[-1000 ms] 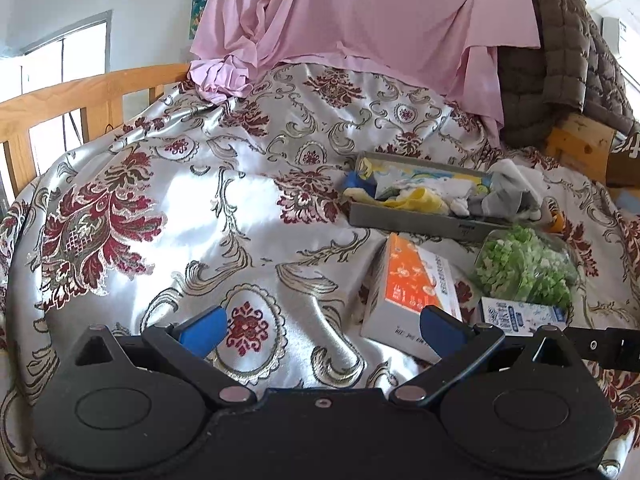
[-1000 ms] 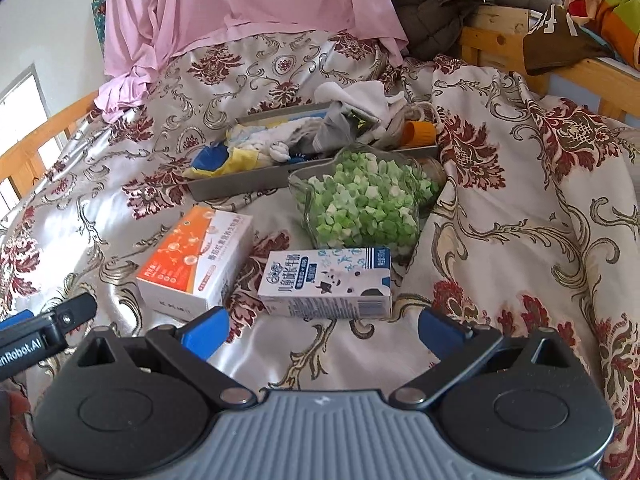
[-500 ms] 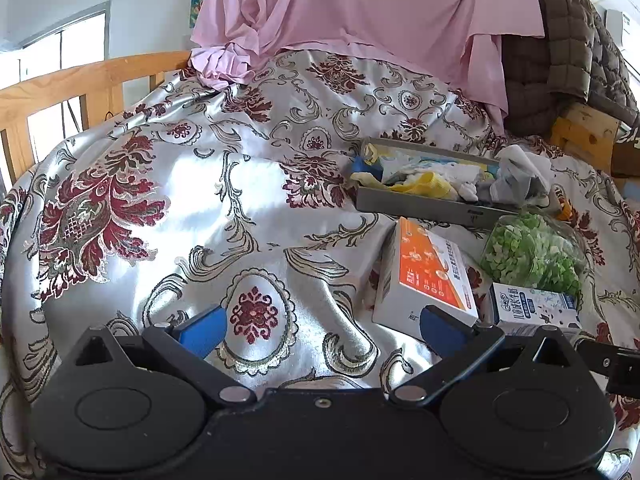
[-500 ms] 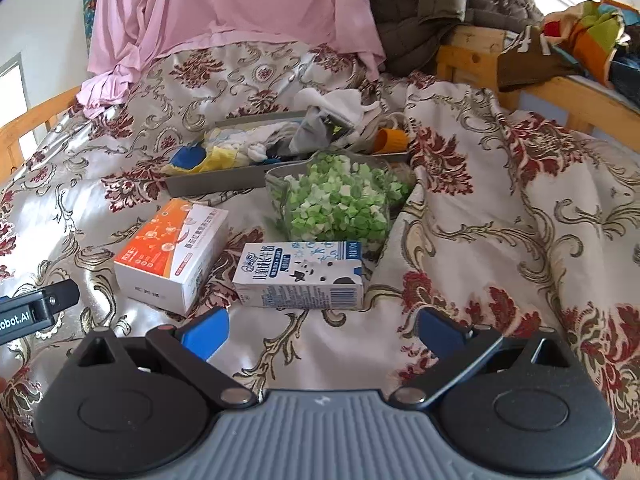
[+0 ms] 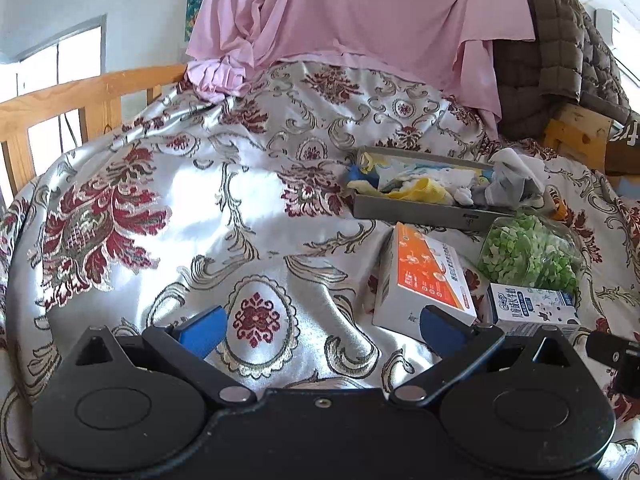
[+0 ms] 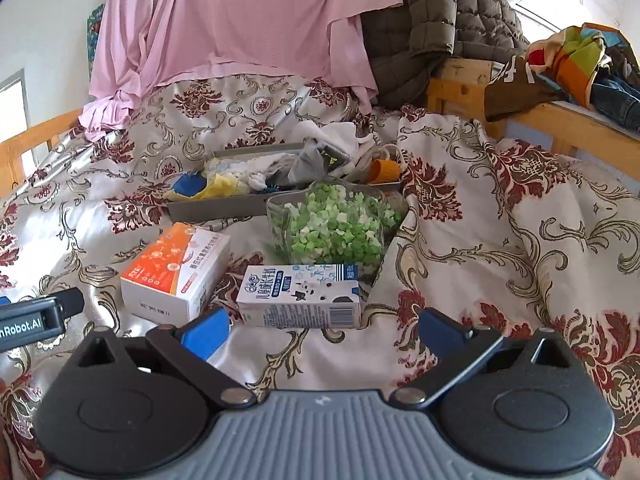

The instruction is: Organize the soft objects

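Observation:
A grey tray [image 5: 420, 210] [image 6: 224, 205] lies on the bed, holding small cloths and socks in yellow, blue, white and grey. A grey sock [image 6: 308, 162] hangs over its right end. An orange-and-white tissue box [image 5: 424, 276] [image 6: 176, 272], a milk carton [image 5: 528, 304] [image 6: 298, 296] and a clear container of green bits [image 5: 528, 254] [image 6: 340, 228] lie in front of the tray. My left gripper [image 5: 320, 328] is open and empty over the bedspread, left of the tissue box. My right gripper [image 6: 324, 330] is open and empty just before the milk carton.
The bed has a shiny floral bedspread [image 5: 160, 208]. A pink sheet [image 5: 352, 20] and a brown quilted jacket [image 6: 436, 32] hang at the back. A wooden bed rail [image 5: 80, 96] runs on the left; wooden furniture with piled clothes [image 6: 568, 60] stands on the right.
Both grippers have drifted slightly and tilted up, so more of the back wall shows. Both stay open and empty. The objects have not moved.

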`<state>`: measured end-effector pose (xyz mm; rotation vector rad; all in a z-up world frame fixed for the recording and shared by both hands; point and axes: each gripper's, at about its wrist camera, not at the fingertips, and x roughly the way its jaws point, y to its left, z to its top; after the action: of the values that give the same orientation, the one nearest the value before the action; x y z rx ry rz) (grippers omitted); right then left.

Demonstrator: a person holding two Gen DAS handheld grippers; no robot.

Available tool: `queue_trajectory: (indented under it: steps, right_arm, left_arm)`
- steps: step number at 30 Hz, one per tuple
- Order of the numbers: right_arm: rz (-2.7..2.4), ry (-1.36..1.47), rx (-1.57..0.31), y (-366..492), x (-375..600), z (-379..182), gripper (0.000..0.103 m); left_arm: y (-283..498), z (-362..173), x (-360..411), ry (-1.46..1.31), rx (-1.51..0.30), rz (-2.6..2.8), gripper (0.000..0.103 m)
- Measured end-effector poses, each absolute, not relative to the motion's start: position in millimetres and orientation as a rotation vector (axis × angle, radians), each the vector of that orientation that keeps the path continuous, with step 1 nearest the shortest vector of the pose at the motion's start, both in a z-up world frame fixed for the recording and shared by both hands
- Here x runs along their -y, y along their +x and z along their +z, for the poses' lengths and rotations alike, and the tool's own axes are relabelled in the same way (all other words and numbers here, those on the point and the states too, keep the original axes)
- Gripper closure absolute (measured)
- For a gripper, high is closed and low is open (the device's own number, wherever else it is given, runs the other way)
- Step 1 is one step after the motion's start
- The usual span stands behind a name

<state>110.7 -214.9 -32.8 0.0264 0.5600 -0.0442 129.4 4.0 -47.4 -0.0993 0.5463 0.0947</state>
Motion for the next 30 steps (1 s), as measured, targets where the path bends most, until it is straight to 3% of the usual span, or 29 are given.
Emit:
queue_trajectory:
  steps: [30]
  right_arm:
    - [-0.036, 0.033, -0.581, 113.0, 214.7, -37.3, 0.0]
  left_arm:
    - [125.0, -49.6, 4.5, -0.043, -0.531, 0.085, 0.001]
